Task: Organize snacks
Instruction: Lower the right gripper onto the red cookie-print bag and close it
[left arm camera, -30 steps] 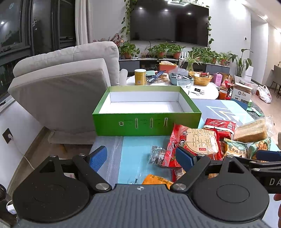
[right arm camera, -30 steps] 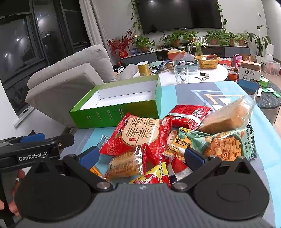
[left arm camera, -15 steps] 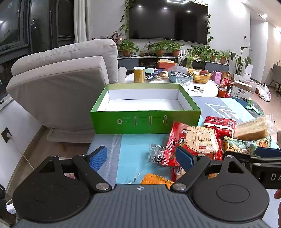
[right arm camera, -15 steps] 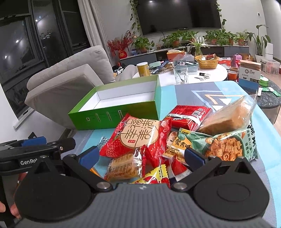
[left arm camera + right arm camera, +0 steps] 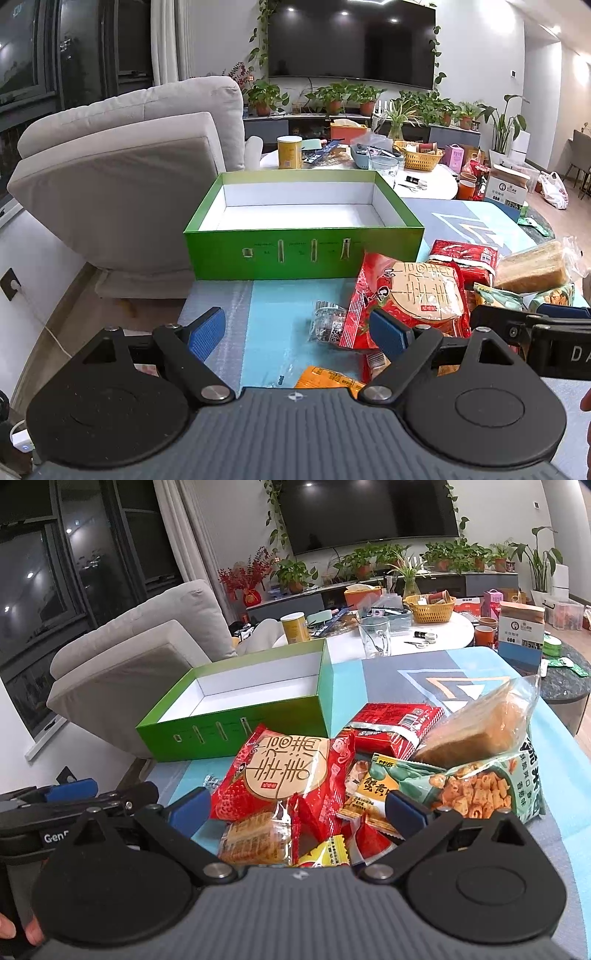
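Left gripper (image 5: 297, 328) hanging open at frame bottom, right gripper (image 5: 297, 806) hovering open over snack pile (image 5: 369, 775) at centre right of counter (image 5: 266, 317), empty green box (image 5: 303, 229) sitting mid-frame behind snacks

— Where does your left camera look from?

— From low behind my left gripper (image 5: 297, 332), facing the long front wall of the green box (image 5: 303, 254) square on, fairly near it.

— And the right one?

— Behind my right gripper (image 5: 297, 808), right of the box (image 5: 236, 731) and angled toward it, close over the snack pile (image 5: 332, 786).

— What do the two share?

— The box, the pile (image 5: 424, 295), and the sofa (image 5: 122, 177) and television (image 5: 369, 509) beyond the box.
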The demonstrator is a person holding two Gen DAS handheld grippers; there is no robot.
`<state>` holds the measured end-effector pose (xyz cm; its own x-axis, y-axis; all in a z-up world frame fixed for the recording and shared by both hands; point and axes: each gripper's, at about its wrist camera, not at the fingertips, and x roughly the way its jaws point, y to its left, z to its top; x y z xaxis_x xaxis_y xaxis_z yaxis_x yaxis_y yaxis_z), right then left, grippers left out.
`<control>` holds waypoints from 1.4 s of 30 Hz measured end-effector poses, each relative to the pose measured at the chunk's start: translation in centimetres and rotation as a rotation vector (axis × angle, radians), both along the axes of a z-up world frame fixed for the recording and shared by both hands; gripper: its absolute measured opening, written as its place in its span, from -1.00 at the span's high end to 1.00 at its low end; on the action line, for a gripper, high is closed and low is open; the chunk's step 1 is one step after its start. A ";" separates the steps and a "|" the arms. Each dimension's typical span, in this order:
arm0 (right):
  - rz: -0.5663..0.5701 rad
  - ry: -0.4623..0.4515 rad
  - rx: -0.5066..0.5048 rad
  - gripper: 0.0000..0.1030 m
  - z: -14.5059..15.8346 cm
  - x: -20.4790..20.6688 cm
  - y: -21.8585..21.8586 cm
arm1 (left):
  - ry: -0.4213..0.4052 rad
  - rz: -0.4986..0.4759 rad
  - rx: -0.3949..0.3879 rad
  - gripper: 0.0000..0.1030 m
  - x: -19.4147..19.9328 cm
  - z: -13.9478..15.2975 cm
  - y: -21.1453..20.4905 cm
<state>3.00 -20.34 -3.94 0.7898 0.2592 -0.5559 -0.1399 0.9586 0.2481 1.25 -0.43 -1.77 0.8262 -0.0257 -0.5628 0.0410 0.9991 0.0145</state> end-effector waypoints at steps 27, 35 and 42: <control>-0.005 0.063 0.069 -0.44 -1.2 2.1 -0.6 | 0.022 -0.046 -0.031 -0.53 2.2 -0.8 0.1; -0.011 0.096 0.108 -0.44 -1.6 4.2 -1.0 | 0.013 -0.155 -0.081 -0.53 4.3 -1.2 -1.2; -0.031 0.117 0.109 -0.45 -2.1 6.2 -1.3 | 0.085 -0.246 -0.111 -0.48 6.6 -2.8 -2.1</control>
